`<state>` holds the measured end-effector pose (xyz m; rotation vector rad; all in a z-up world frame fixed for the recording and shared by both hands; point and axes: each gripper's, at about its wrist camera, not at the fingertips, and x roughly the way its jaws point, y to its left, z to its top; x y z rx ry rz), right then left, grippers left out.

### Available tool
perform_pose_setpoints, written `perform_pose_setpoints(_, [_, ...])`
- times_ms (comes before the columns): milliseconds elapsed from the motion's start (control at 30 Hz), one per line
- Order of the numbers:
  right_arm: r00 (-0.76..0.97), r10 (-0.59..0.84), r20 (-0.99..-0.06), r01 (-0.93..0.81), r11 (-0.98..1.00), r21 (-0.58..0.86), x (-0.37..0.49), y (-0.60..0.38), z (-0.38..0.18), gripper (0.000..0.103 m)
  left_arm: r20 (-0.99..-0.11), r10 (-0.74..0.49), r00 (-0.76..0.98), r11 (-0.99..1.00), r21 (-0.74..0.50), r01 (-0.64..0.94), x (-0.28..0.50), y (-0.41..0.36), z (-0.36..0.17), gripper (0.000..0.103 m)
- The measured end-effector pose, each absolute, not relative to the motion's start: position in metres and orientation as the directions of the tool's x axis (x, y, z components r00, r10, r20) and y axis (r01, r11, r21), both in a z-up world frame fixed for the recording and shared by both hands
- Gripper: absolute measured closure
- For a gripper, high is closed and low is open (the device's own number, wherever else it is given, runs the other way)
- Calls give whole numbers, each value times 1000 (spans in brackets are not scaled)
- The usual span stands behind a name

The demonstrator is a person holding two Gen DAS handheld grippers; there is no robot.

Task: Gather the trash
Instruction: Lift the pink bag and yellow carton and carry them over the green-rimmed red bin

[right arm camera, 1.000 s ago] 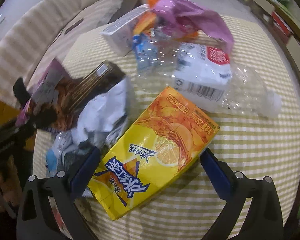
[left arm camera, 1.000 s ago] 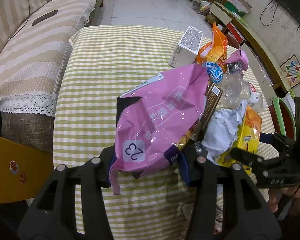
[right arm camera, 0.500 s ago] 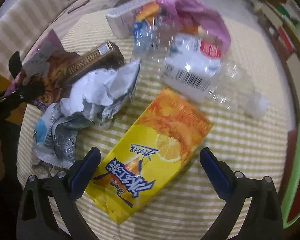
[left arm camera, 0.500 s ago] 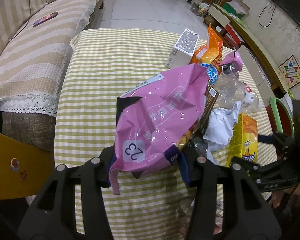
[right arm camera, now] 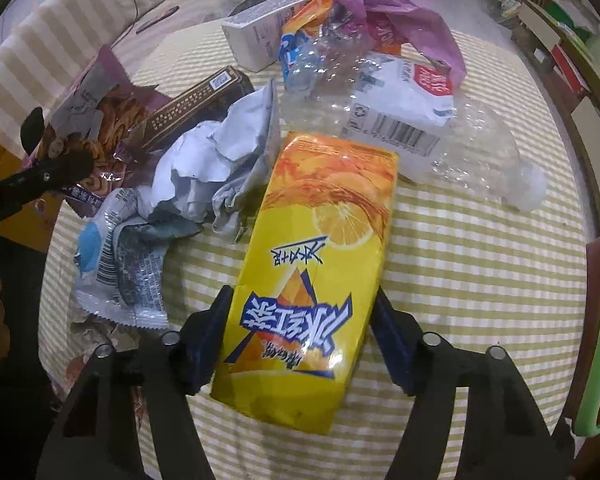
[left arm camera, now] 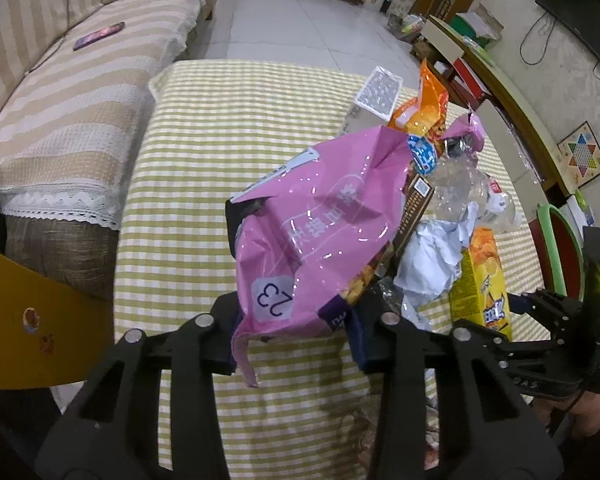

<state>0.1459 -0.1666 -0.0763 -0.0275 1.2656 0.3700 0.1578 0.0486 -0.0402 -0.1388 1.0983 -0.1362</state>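
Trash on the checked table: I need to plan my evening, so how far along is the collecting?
Early, by the look of it. No bin or bag of collected trash shows. In hand: the left gripper is shut on the pink snack bag, and the right gripper is clamped on the yellow drink carton. Left on the table: crumpled paper, crushed clear bottle, white carton, brown box, several wrappers.

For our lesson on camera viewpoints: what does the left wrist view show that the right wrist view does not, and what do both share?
Only the left wrist view shows the left tool shut on the pink snack bag, and the wall television.

Only the right wrist view shows the right tool closed around the yellow juice carton, and the blue-and-white wrapper.

Both show the carton, the crumpled white paper, the crushed clear bottle and the checked tablecloth.
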Motion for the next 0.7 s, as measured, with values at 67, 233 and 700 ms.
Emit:
perform_pose_setpoints(67, [265,263,-928,-285,941,185,142,-171,-70,40,-871,-171,461,984,-178,29,155,51,-35,68])
perform_pose_setpoints(233, [304,280,-910,-267,942,201,135,-179,-50,40,-858,-147,493,985,-174,-9,144,59,-20,71])
perform_pose_setpoints(700, [456,355,-816,-283,927,245,112,-204,24,40,-804,-133,580,985,-173,-13,107,45,36,71])
